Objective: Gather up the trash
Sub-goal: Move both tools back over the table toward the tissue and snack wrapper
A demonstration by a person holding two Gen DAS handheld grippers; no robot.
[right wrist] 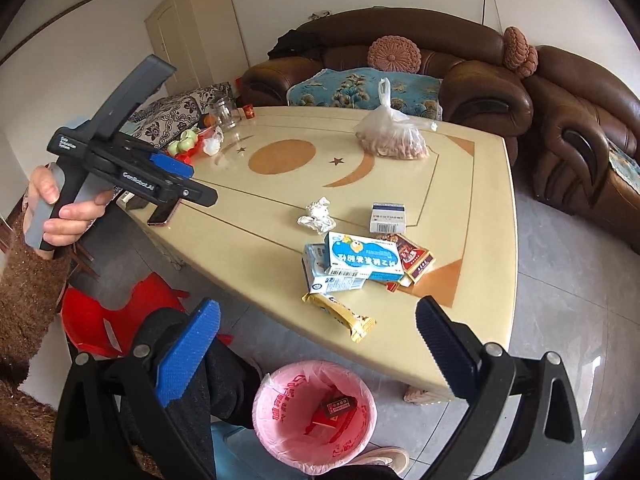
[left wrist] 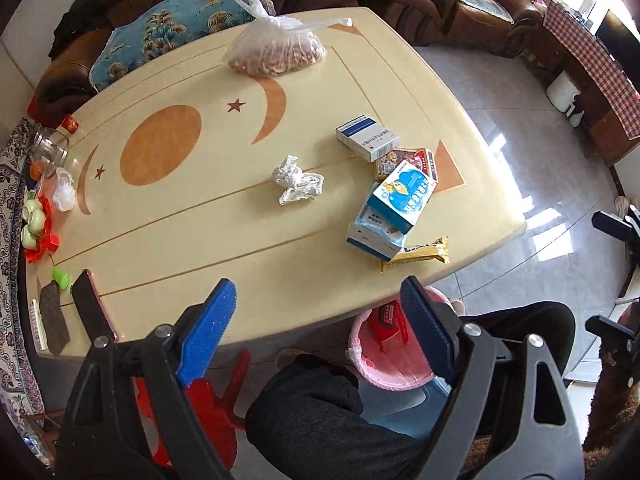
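Note:
Trash lies on the cream table (left wrist: 192, 216) (right wrist: 472, 208): a crumpled white plastic wad (left wrist: 297, 179) (right wrist: 317, 216), a white-and-blue box (left wrist: 366, 136) (right wrist: 388, 217), a red-brown packet (left wrist: 404, 162) (right wrist: 416, 258), stacked blue medicine boxes (left wrist: 396, 204) (right wrist: 360, 262) and a yellow snack wrapper (left wrist: 420, 254) (right wrist: 340, 314). A pink-lined bin (left wrist: 384, 350) (right wrist: 316, 416) stands on the floor below the table edge with a red box inside. My left gripper (left wrist: 316, 300) is open and empty above the near table edge. My right gripper (right wrist: 318, 322) is open and empty above the bin.
A bag of peanuts (left wrist: 276, 46) (right wrist: 394, 134) sits at the far side. A phone (left wrist: 90, 308) (right wrist: 162, 216), a glass jar (left wrist: 50, 148) (right wrist: 226, 114) and small items line the left edge. A red stool (right wrist: 108, 316) and brown sofas (right wrist: 560, 112) surround the table.

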